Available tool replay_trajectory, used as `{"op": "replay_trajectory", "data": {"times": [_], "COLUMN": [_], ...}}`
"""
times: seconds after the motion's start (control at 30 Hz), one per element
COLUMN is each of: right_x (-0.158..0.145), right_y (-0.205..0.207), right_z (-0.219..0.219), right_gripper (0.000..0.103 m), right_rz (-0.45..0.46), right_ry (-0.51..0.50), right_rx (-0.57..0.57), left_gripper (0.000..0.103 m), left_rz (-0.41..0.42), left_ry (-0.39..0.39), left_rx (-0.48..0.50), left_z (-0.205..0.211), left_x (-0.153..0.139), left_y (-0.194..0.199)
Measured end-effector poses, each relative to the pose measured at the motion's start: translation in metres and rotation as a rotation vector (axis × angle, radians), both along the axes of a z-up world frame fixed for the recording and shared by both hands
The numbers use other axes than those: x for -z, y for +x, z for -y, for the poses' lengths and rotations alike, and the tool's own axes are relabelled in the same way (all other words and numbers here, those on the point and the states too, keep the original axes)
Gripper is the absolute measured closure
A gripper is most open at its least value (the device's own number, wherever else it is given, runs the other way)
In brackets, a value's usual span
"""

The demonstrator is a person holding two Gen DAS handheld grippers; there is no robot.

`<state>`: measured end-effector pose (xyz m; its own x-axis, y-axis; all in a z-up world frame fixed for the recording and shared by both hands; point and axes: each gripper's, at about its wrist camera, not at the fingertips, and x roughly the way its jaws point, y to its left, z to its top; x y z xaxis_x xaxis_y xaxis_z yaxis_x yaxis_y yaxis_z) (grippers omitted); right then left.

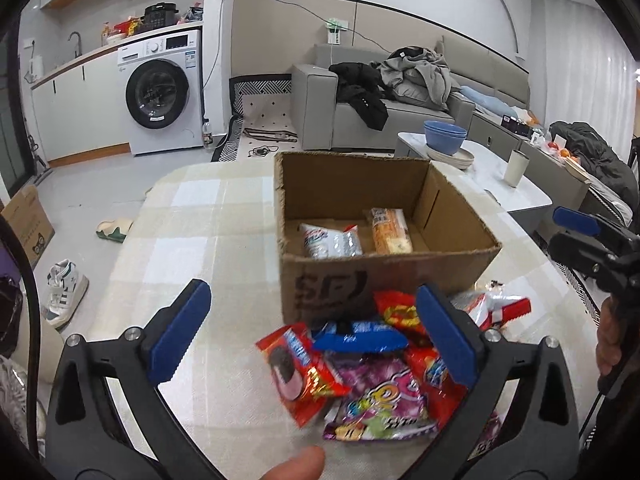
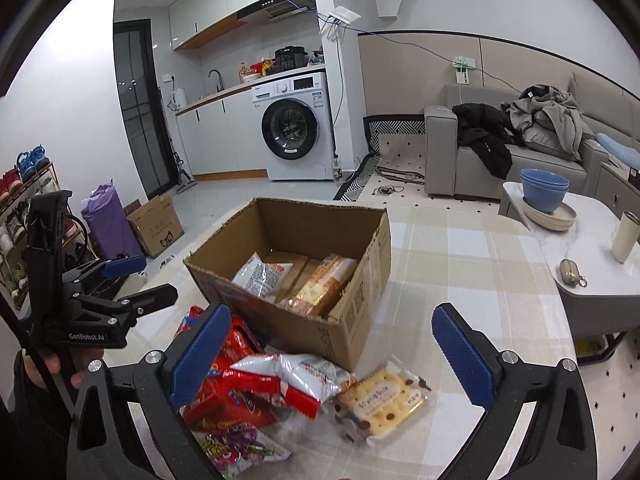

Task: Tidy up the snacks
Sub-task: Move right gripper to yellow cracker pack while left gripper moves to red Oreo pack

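Note:
An open cardboard box [image 1: 340,280] [image 2: 360,292] stands on the checked tablecloth. It holds a white snack bag [image 1: 330,240] [image 2: 262,276] and an orange biscuit pack [image 1: 390,230] [image 2: 320,290]. A pile of loose snack packets [image 1: 360,372] [image 2: 248,384] lies in front of the box, with a cracker pack [image 2: 382,400] at its right end. My left gripper [image 1: 316,336] is open and empty, hovering over the pile. My right gripper [image 2: 332,348] is open and empty above the cracker pack and a white and red bag [image 2: 304,376].
A white side table [image 2: 600,276] to the right carries blue bowls [image 2: 544,190] on plates and a tumbler [image 2: 626,236]. A grey sofa with clothes [image 1: 400,92] is behind. A washing machine [image 1: 160,92], shoes and a floor box [image 2: 156,224] are at the left.

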<state>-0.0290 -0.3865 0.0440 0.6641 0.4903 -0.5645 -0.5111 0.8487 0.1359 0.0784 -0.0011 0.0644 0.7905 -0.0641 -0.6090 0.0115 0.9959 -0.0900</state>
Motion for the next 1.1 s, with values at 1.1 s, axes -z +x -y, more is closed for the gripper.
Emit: {"op": "replay_trajectory", "data": {"times": [1.1], "right_x": [0.065], "right_y": [0.016], "right_z": [0.046], "right_gripper": [0.0], "right_rz": [-0.207], "right_ry": [-0.192], "right_rx": [-0.005], "left_gripper": [0.001], "left_rz": [-0.122], "left_ry": [0.029], "left_rx": [-0.052], "left_z": [-0.028], "left_x": [0.035], "left_y": [-0.008]}}
